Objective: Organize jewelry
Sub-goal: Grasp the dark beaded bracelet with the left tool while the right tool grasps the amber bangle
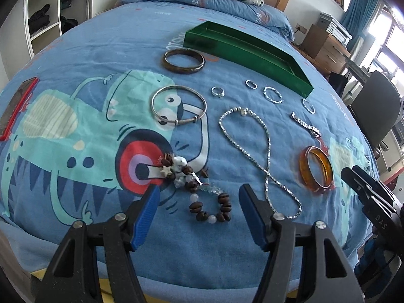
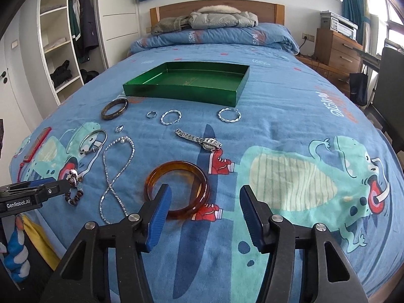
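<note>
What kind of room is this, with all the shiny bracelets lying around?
It looks like a bedroom. The jewelry lies on a bed with a dinosaur quilt and a wooden headboard, and an open wardrobe with hanging clothes stands to the side.

Bangles (image 2: 176, 189), rings (image 2: 152, 114), a chain (image 2: 118, 166), a watch (image 2: 202, 140) and a bead bracelet (image 1: 202, 197) are lying flat before the empty green tray (image 2: 181, 93).

White "GenRobot.AI" on black body of left gripper (image 2: 59, 189), seen at left edge of right wrist view. Letters "DAS" on right gripper (image 1: 353, 174) housing in left wrist view. Blue bedcover (image 2: 290, 96) print lettering reversed/partial, not legible.
</note>
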`<state>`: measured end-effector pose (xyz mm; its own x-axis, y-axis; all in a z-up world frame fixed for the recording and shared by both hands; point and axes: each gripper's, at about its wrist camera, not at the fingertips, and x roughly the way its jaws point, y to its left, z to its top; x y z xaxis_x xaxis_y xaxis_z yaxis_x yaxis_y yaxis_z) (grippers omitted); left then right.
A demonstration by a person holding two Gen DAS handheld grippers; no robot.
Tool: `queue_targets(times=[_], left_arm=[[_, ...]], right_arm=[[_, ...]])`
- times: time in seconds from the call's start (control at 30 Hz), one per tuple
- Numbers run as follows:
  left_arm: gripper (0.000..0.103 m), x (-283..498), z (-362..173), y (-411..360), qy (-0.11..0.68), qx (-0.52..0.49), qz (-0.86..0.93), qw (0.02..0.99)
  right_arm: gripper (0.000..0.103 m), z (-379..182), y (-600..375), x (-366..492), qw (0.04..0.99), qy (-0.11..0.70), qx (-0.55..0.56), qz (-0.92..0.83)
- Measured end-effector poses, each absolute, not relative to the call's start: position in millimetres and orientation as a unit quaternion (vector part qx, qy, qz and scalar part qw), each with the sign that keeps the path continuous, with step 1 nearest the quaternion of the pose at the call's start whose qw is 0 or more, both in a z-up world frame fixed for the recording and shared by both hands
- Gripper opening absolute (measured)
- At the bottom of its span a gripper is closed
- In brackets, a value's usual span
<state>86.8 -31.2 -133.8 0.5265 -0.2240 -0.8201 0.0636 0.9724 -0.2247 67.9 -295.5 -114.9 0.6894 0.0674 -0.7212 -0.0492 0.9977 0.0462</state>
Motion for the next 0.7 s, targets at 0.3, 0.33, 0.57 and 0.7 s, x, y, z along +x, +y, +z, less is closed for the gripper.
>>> queue_targets(times=[0.3,0.33,0.57,0.7], left_arm=[[0.052,105.5,-152.3,-41.9,0.495,-0.069,-0.057,0.864],[0.048,107.4,-153.4,-42.5,0.495,-0.066,-0.053,0.865],[0.019,116.1,-156.4,-37.9,0.484,-0.067,-0.033,0.872],[0.017,119.2,-156.0,-34.1,0.481,-0.077,-0.029,0.873]], right_arm=[[0.038,-140.9,-292.9,105.9,0.898,0.436,0.003,0.059],[0.035,-145.0,-293.0,109.0,0.895,0.443,0.003,0.062],[0.035,-156.8,-286.4,121.3,0.89,0.448,-0.02,0.077],[0.034,-158.8,-281.2,125.1,0.894,0.439,-0.033,0.076]])
